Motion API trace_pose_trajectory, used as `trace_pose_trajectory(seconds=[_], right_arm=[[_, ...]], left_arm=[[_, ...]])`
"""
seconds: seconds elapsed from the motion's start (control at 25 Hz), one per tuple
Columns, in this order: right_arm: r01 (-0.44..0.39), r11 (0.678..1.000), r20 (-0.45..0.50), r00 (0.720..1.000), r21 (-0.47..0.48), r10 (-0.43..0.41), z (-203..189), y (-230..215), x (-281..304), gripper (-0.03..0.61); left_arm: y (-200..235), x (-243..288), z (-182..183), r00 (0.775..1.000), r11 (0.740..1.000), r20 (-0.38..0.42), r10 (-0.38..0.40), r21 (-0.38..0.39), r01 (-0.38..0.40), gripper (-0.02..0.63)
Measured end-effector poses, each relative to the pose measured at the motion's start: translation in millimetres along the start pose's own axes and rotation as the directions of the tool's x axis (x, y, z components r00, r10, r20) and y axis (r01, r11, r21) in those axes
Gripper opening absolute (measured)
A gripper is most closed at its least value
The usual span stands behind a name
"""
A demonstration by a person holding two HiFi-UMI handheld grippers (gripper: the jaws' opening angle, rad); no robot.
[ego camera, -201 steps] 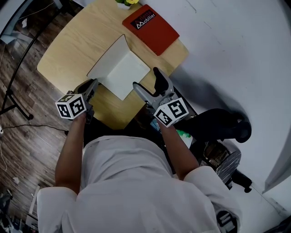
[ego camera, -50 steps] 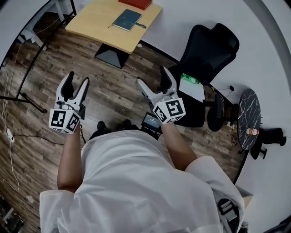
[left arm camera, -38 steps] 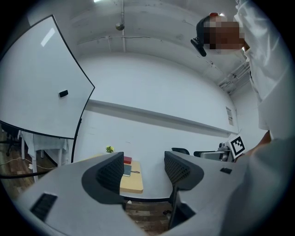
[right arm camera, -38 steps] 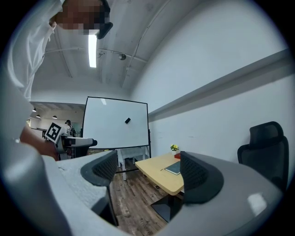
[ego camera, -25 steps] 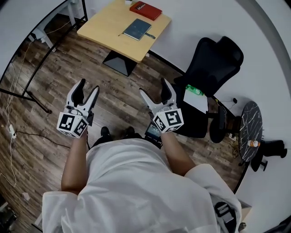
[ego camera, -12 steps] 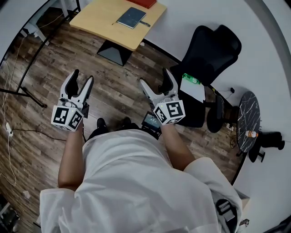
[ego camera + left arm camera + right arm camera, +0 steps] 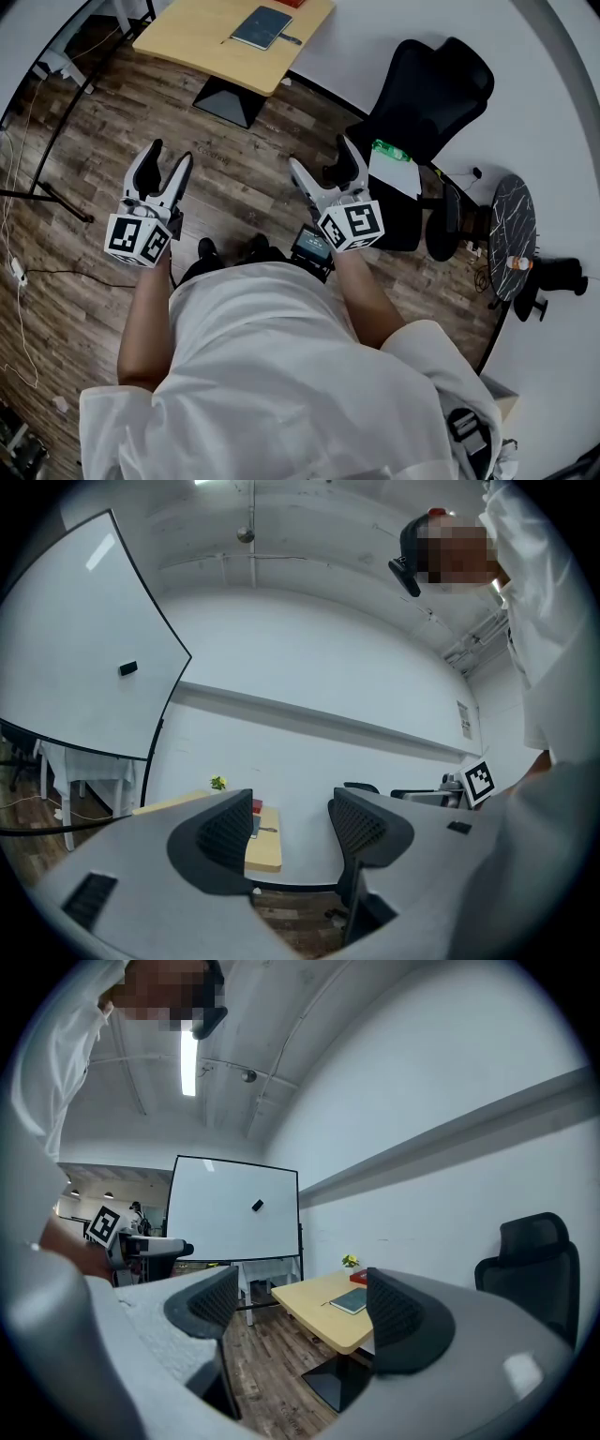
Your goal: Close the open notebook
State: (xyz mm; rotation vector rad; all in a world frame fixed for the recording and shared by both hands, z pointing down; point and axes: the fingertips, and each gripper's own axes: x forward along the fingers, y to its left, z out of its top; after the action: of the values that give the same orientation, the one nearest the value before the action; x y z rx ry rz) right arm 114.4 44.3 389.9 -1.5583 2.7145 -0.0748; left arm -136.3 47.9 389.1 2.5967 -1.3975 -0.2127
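Note:
The notebook [image 7: 262, 27] lies shut, dark cover up, on the wooden table [image 7: 197, 47] far ahead at the top of the head view; the right gripper view shows the notebook [image 7: 348, 1301] flat on the tabletop too. My left gripper [image 7: 160, 163] and right gripper [image 7: 323, 161] are both held out level over the wood floor, well back from the table. Both stand open with nothing between their fingers. In the left gripper view only a strip of the table [image 7: 265, 839] shows between the pads.
A black office chair [image 7: 433, 103] stands to the right with a white paper [image 7: 394, 177] on its seat. A red book [image 7: 360, 1277] and a small plant [image 7: 350, 1261] sit at the table's far end. A whiteboard [image 7: 233, 1209] stands beyond the table. Cables lie on the floor [image 7: 56, 281] at left.
The table with the shut notebook sits slightly higher and further left in the head view than a second ago. Both grippers stay open and empty, almost unmoved.

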Motion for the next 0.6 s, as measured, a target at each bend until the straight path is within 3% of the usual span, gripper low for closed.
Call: trace_pose_trajectory(seconds=[0.6], right_arm=[[0.013,1.000,0.005,1.000,0.005,-0.013,-0.8,-0.4,-2.1,0.434]], left_arm=[[2.7,-0.5,-3.2,1.000,1.000,0.001,0.002,-0.009,-0.002,0.272]])
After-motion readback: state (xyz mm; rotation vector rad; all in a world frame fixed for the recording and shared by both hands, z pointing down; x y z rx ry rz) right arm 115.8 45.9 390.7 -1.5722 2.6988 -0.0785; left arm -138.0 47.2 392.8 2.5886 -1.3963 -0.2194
